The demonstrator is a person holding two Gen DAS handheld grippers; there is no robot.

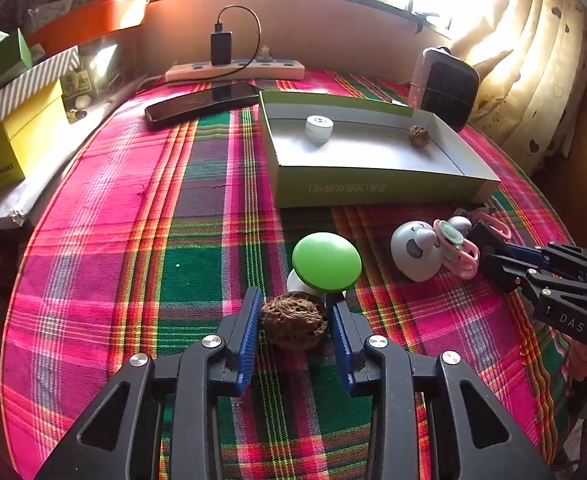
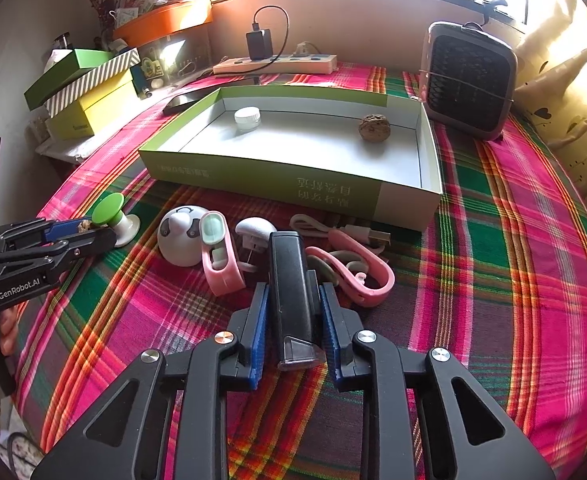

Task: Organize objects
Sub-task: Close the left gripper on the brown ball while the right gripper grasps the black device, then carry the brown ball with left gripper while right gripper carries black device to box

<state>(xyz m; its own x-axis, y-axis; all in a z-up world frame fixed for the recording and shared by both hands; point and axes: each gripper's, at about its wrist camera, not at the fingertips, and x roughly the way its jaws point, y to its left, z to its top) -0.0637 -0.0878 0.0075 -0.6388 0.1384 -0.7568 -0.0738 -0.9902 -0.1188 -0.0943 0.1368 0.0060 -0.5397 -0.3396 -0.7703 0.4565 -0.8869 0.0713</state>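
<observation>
My left gripper [image 1: 295, 308] has its blue pads against both sides of a brown walnut [image 1: 294, 322] resting on the plaid cloth, just in front of a green mushroom-shaped toy [image 1: 326, 257]. My right gripper [image 2: 292, 300] straddles a black rectangular device [image 2: 291, 292] lying on the cloth, with a small gap on each side. An open green-and-white box [image 2: 261, 178] holds a white jar [image 2: 247, 118] and a second walnut [image 2: 374, 128]. A white panda toy [image 2: 181, 236], pink clips [image 2: 221, 256] and a pink hook [image 2: 357, 276] lie before the box.
A small black-and-pink fan [image 2: 469, 80] stands at the back right. A power strip [image 2: 277, 65] with a charger, a black phone [image 1: 201, 103] and stacked yellow and green boxes [image 2: 89, 96] sit at the back left. A curtain [image 1: 533, 52] hangs on the right.
</observation>
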